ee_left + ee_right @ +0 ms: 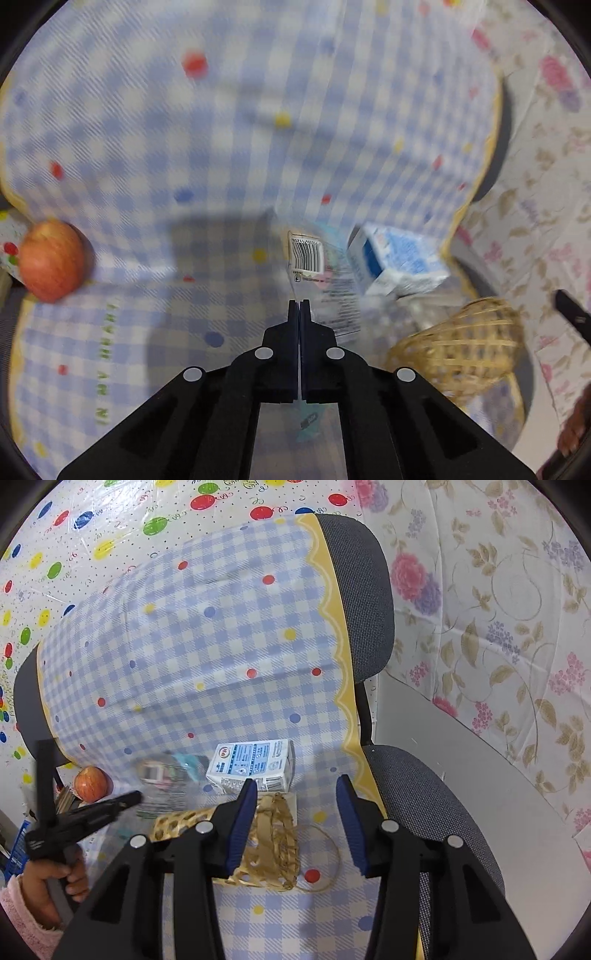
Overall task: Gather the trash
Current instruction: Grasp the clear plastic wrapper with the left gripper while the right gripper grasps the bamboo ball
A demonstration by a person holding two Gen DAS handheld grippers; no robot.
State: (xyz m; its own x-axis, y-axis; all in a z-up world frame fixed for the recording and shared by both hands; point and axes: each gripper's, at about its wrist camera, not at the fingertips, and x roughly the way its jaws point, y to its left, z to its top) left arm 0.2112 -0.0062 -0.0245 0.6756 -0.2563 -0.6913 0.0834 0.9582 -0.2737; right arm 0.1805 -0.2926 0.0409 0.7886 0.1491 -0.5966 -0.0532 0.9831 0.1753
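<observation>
The left gripper (299, 303) has its jaws clenched on a clear plastic wrapper (325, 280). A thin strip of the film shows between the pads, and the rest of the wrapper extends forward and slightly right of the jaws, toward the milk carton (395, 262). The wrapper's long axis runs roughly along the gripper's line of sight. Motion blur prevents judging whether it hangs free of the cloth.

The right gripper (295, 819) has its jaws released and spread wide. Between and just below them lies the woven basket (258, 834), tipped on its side on the checked cloth (207, 657) that covers the chair (369, 602). The milk carton (251, 766) lies flat just beyond the jaws, touching or nearly touching the basket, with its long axis crosswise to the fingers.

Judgement: the basket appears to be the collection container. In the left view the basket (461, 347) lies to the right of the held wrapper and nearer the camera, so the coming move turns on carrying the wrapper right and back. The right gripper is the nearer one to both basket and carton.

An apple (51, 260) rests well apart at the left edge of the cloth.

Legible markings:
- Wrapper: a barcode; digits are not readable
- Cloth: green lettering, too blurred to read with confidence
- Carton: blue print and a round logo, not legible
</observation>
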